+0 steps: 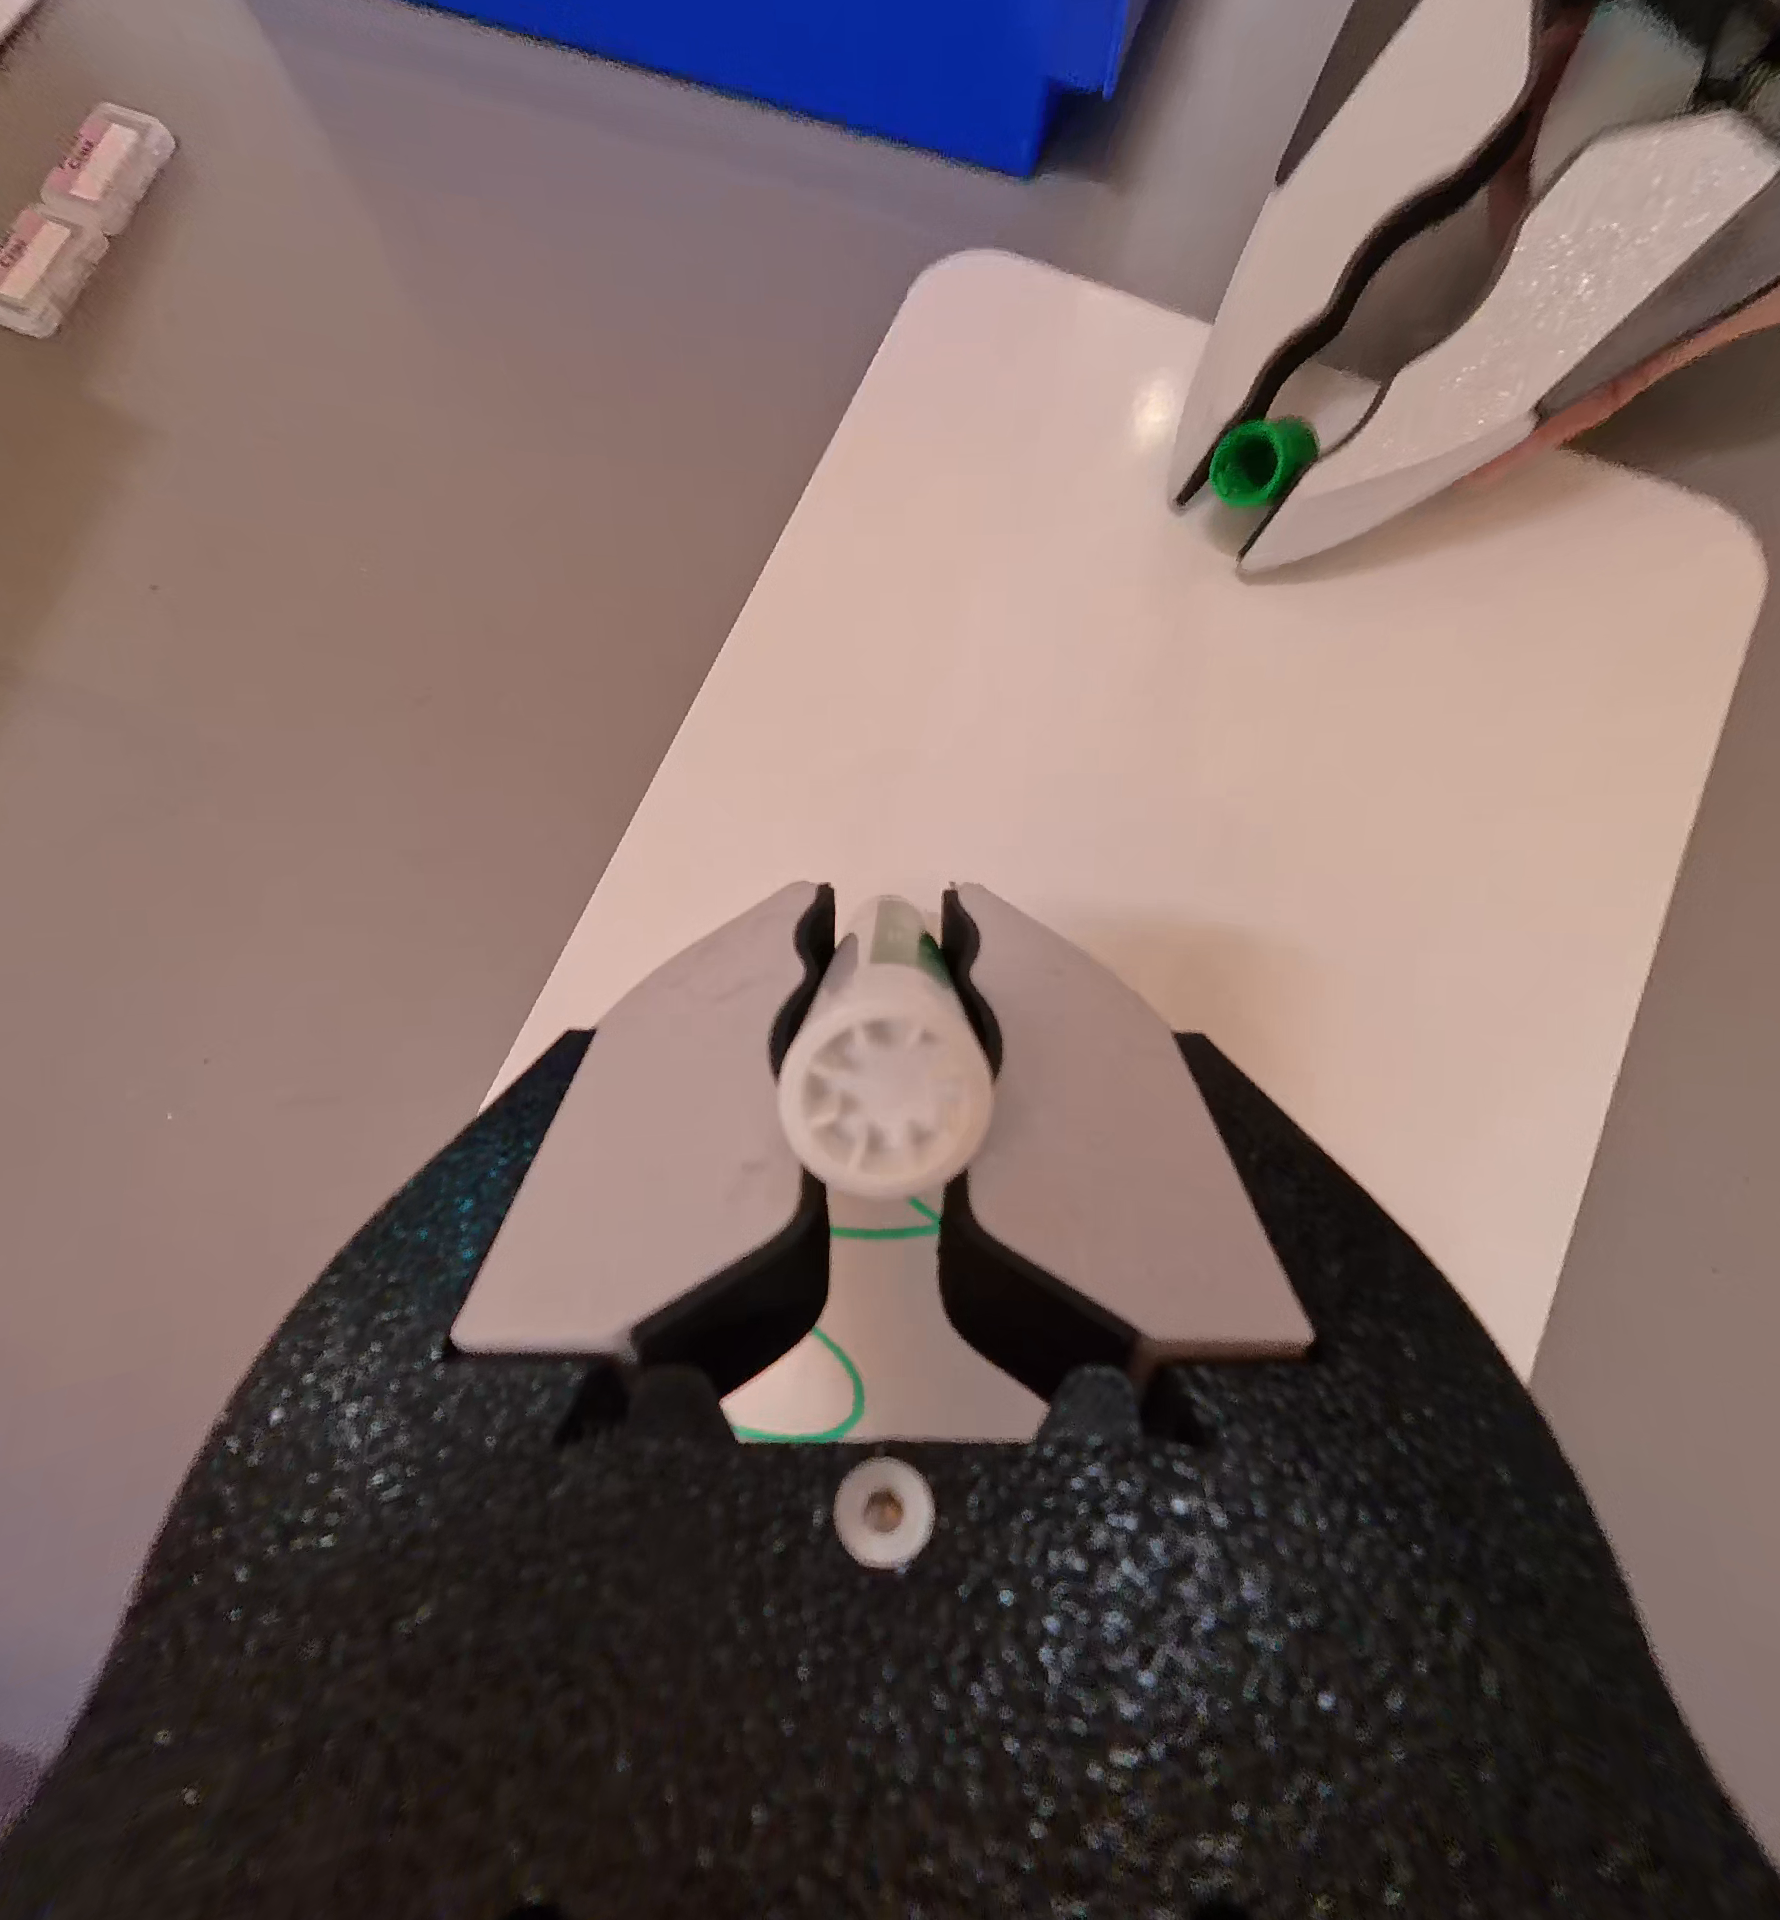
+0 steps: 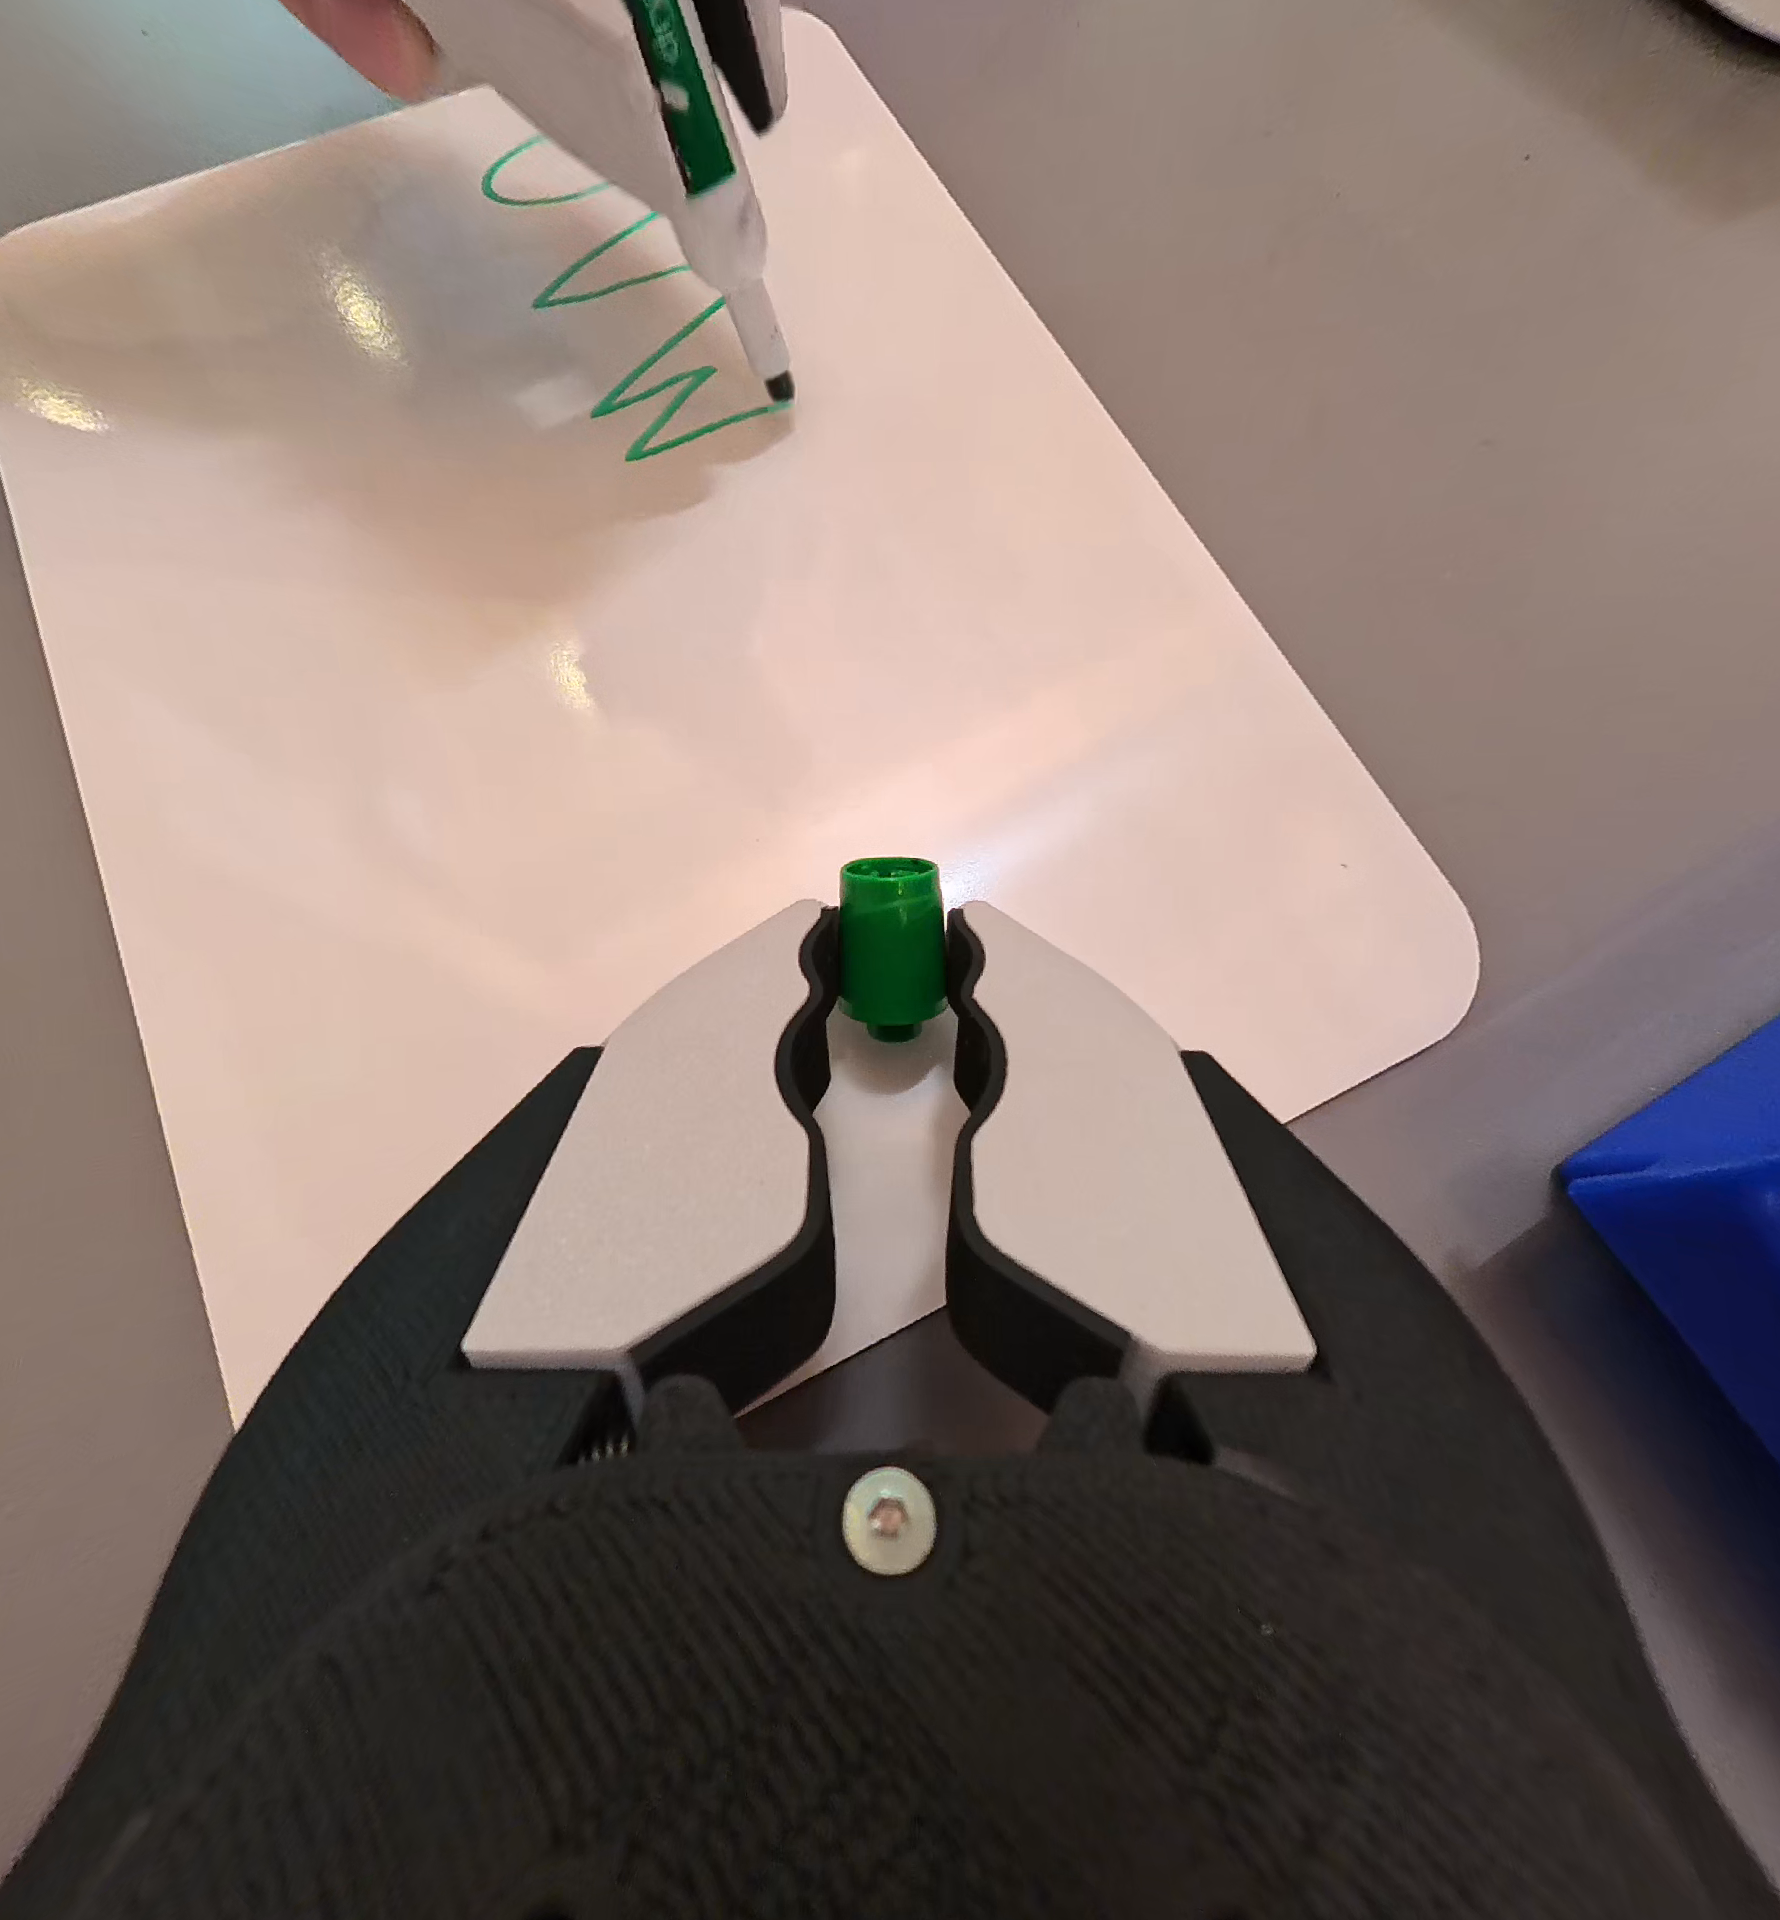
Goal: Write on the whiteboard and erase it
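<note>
Left tongs clench a white-barrelled green marker, tip touching the glossy white rounded whiteboard at eleven o'clock; right tongs grip its green plastic cap on the grey surface.

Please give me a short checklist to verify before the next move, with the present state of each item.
1. Left gripper shut on the marker: ok.
2. Marker tip at the end of the green zigzag line, on the whiteboard: ok.
3. Right gripper shut on the green cap: ok.
4. Free board space ahead of the tip: ok.
5. Eraser within sight: cannot tell.
</note>
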